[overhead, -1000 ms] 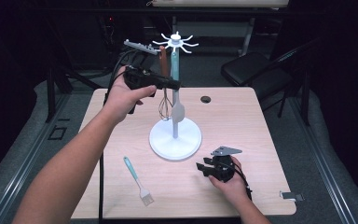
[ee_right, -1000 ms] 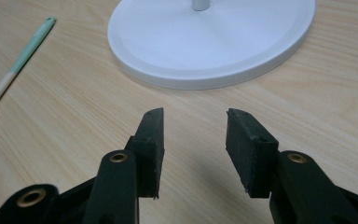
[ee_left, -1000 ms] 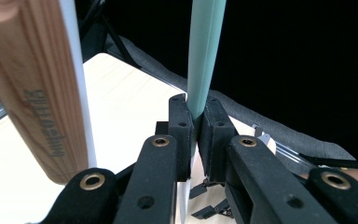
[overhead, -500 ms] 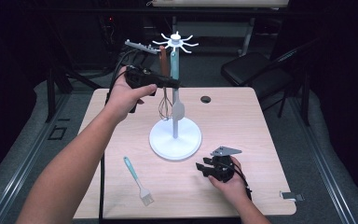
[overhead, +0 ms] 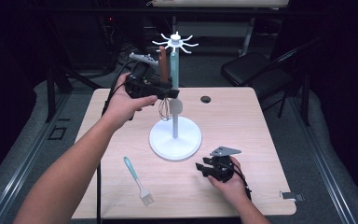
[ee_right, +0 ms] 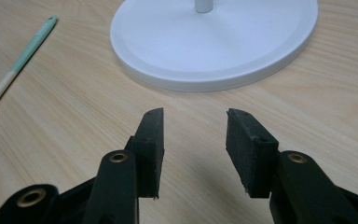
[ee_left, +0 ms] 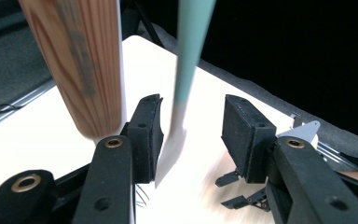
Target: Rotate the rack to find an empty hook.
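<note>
Up in the upper middle of the high view, the left claw [overhead: 170, 92] is raised off the desk [overhead: 242, 121] and sits right at the white rack [overhead: 175, 112], level with the utensils hanging from its spoked top. In the left gripper view its jaws stand wide apart, and a teal-handled spatula [ee_left: 186, 79] hangs down between them, nearer the left jaw, with a clear gap to the right jaw; whether it touches the left jaw I cannot tell. A wooden handle [ee_left: 77, 65] hangs just beside it, at the upper left of that view, outside the jaws. A wire whisk [overhead: 164, 108] shows below the claw in the high view, close against the rack's pole. The right claw [overhead: 201, 168] rests low on the desk at the lower right of the high view, just beside the rack's round base [ee_right: 214, 42]; its jaws are parted with nothing between them, only bare wood. A teal-handled brush [overhead: 137, 181] lies flat on the desk at the lower left of centre, well apart from both claws.
</note>
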Available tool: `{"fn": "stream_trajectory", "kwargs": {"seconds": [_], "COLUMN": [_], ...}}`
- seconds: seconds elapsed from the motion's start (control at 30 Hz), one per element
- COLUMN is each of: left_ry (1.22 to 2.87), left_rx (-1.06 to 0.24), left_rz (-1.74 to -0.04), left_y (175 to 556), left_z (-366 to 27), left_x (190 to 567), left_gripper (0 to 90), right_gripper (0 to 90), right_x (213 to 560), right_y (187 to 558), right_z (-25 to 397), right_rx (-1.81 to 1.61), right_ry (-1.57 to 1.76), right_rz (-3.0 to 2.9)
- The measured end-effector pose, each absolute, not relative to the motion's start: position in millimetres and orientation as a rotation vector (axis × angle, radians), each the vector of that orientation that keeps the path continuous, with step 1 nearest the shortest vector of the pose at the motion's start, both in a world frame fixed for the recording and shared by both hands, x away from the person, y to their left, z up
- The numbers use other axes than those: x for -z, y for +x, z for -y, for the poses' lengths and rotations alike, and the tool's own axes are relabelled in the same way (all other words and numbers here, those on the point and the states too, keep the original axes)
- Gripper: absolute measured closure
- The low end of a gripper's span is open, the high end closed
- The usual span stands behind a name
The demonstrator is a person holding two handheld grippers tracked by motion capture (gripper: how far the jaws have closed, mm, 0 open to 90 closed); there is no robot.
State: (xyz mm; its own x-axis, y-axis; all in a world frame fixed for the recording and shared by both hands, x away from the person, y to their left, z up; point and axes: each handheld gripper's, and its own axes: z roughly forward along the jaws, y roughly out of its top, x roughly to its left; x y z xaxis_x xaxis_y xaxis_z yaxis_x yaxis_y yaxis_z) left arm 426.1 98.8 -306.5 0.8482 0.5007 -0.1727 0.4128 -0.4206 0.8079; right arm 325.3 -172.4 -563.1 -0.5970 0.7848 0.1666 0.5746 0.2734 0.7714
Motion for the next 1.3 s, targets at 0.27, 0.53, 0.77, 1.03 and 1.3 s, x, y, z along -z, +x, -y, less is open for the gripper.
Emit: {"fn": "stream_trajectory", "kwargs": {"seconds": [0.27,0.53,0.77,1.03,1.3], "left_ry": [2.074,2.082,2.084,2.007,2.017], "left_rx": [-0.107,-0.096,-0.052,-0.026,-0.129], "left_rz": [-0.646,-0.660,-0.707,-0.780,-0.876], "left_y": [408,396,390,368,342], "left_z": [-105,-112,-126,-150,-174], "left_x": [326,359,396,441,487], "left_gripper": [55.4,53.6,55.8,58.8,57.0], "right_gripper": [55.0,48.6,51.2,58.7,73.3], "right_x": [564,562,559,558,545], "right_y": [326,327,326,327,324], "right_z": [172,171,170,177,182], "right_rx": [-1.201,-1.175,-1.174,-1.158,-1.235], "right_ry": [1.227,1.178,1.181,1.169,1.233], "right_rz": [-2.277,-2.248,-2.258,-2.316,-2.311]}}
